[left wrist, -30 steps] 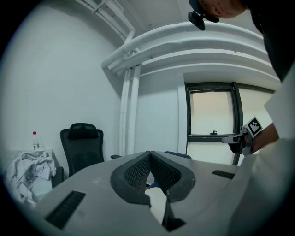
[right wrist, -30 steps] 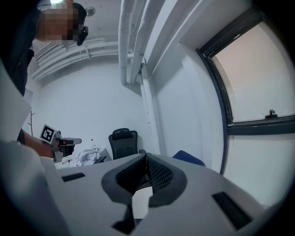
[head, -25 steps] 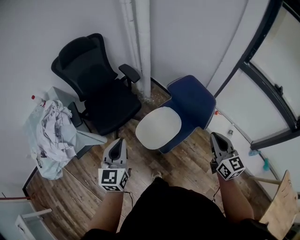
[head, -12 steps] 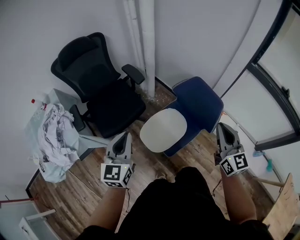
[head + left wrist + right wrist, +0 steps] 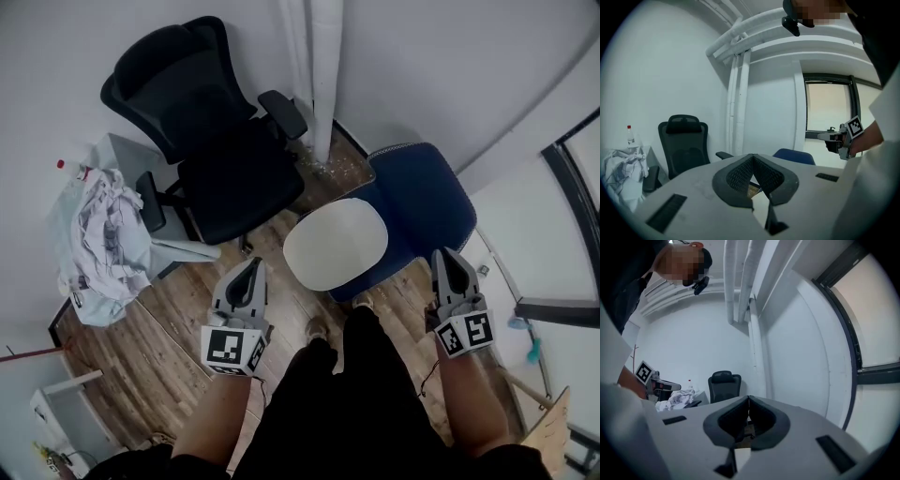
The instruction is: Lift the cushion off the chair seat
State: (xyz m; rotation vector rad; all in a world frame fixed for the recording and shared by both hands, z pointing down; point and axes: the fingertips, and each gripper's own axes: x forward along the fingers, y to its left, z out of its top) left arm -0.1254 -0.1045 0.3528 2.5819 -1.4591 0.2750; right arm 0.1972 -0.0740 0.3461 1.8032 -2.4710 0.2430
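Note:
A white oval cushion [image 5: 336,244] lies on the seat of a blue chair [image 5: 424,199] by the wall pipe. In the head view my left gripper [image 5: 252,266] hovers just left of the cushion, tips together and empty. At the chair's right side my right gripper [image 5: 441,255] is also shut and empty. Neither touches the cushion. The left gripper view has its jaws [image 5: 752,155] closed, with the blue chair [image 5: 794,155] behind them. The right gripper view shows closed jaws [image 5: 748,398] too.
A black office chair [image 5: 211,141] stands left of the blue chair, near a white pipe [image 5: 326,75] in the corner. A crumpled cloth [image 5: 103,244] and a bottle [image 5: 64,167] sit on a grey table at left. A dark window frame [image 5: 572,187] runs along the right.
Both grippers have moved forward and now flank the blue chair. The person has stepped closer. The cushion still rests on the seat.

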